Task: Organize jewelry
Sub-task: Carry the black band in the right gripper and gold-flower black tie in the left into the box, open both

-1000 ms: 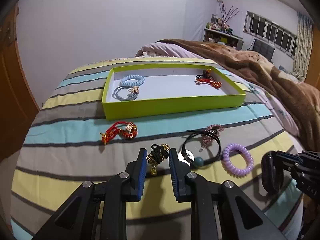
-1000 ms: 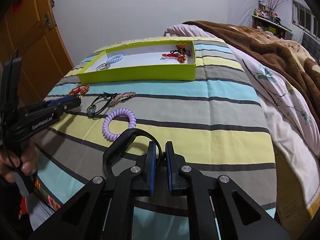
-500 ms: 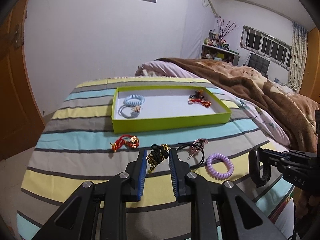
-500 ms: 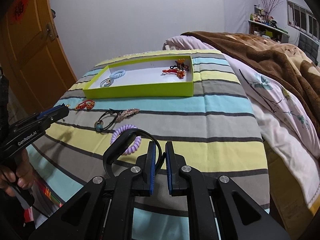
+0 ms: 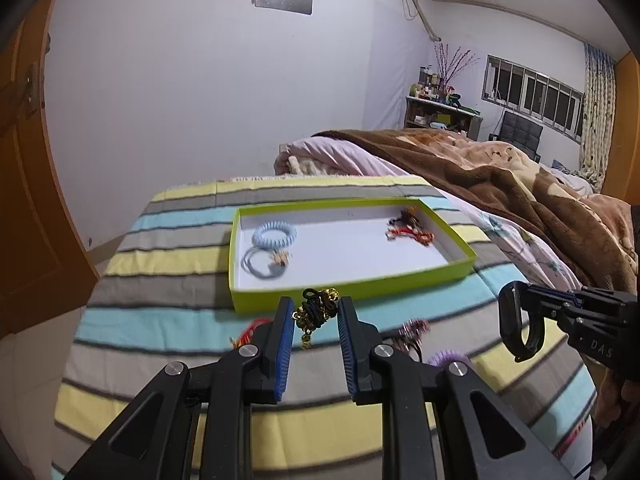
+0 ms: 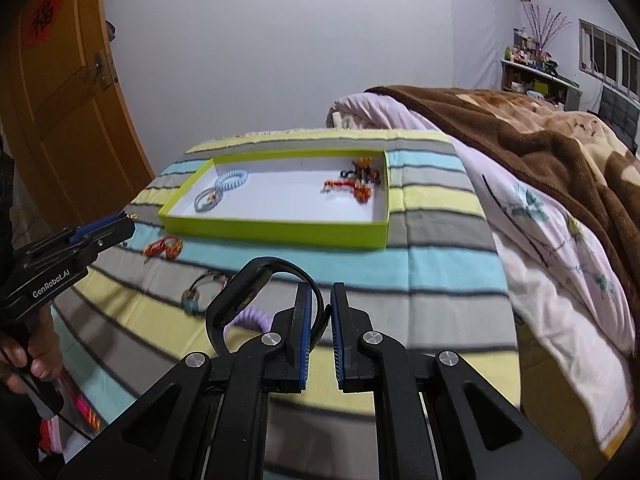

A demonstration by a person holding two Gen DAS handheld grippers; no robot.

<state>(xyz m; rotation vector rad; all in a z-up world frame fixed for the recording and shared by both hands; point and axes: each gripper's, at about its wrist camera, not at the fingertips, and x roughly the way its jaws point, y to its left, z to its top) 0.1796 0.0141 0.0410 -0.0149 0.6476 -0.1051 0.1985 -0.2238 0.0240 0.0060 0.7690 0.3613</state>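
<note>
Left wrist view shows the left claw [image 5: 313, 316] closed on a black and gold bracelet [image 5: 316, 312], which hangs between the blue pads above the striped bed [image 5: 168, 280], just in front of the green tray [image 5: 360, 286]. Right wrist view shows the right claw [image 6: 319, 308] gripping a black band [image 6: 256, 284] and holding it up over the bed. Inside the tray lie a light blue coil tie [image 5: 274, 235] at the left and red bracelets [image 5: 408, 232] at the right, while a purple coil tie [image 6: 250, 317] and a red bracelet [image 6: 163, 247] rest on the bed.
</note>
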